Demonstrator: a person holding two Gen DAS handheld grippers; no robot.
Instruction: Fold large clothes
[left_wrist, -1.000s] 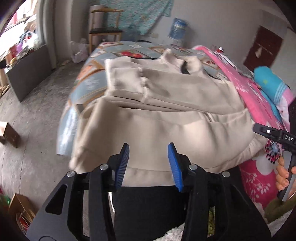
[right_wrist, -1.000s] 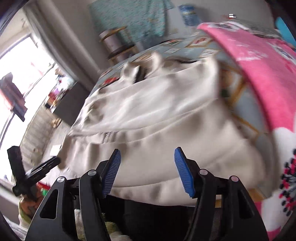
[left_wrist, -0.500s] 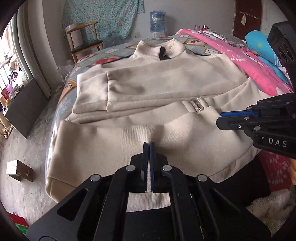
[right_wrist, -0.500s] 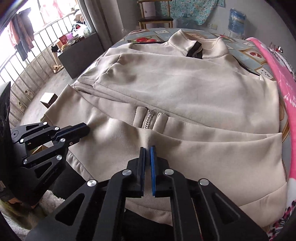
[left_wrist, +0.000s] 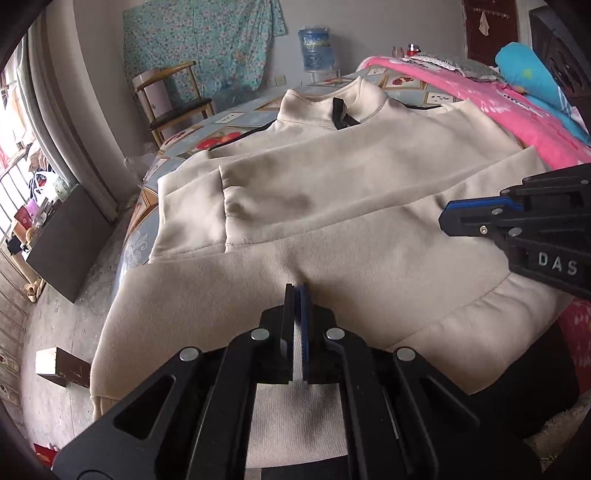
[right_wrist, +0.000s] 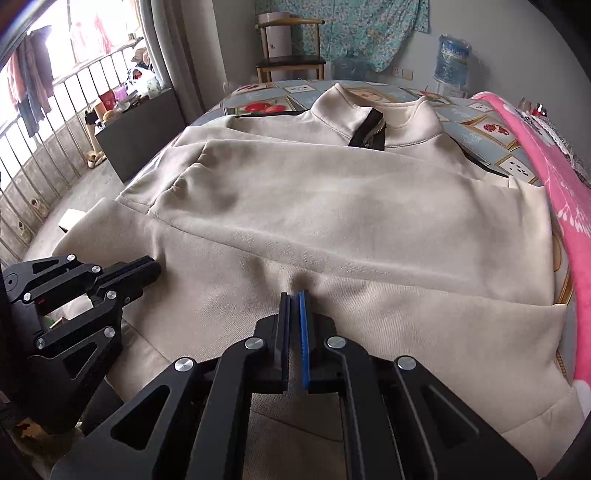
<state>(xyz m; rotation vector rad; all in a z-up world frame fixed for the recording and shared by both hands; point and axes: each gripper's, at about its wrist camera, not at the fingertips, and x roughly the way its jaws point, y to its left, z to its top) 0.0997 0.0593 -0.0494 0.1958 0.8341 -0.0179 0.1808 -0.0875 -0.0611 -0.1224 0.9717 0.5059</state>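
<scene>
A beige zip jacket (left_wrist: 332, 184) lies on the bed, collar (left_wrist: 332, 107) at the far end and both sleeves folded across its chest. My left gripper (left_wrist: 297, 291) is shut on the ribbed hem, with cloth pinched between its pads. My right gripper (right_wrist: 293, 299) is shut on the same hem further right, and a small pucker rises at each grip. The right gripper (left_wrist: 480, 218) also shows at the right edge of the left wrist view. The left gripper (right_wrist: 129, 273) shows at the left edge of the right wrist view. The held hem lies over the jacket's lower front.
The bed has a patterned sheet (right_wrist: 476, 129) and a pink blanket (left_wrist: 498, 107) along its right side. A wooden chair (left_wrist: 173, 107) and a water bottle (left_wrist: 317, 48) stand beyond the bed. A dark cabinet (left_wrist: 62, 236) and a small box (left_wrist: 59, 365) are on the floor to the left.
Both grippers went from open over the hem to shut on it. The hem has since moved toward the collar and now covers the zip's lower end.
</scene>
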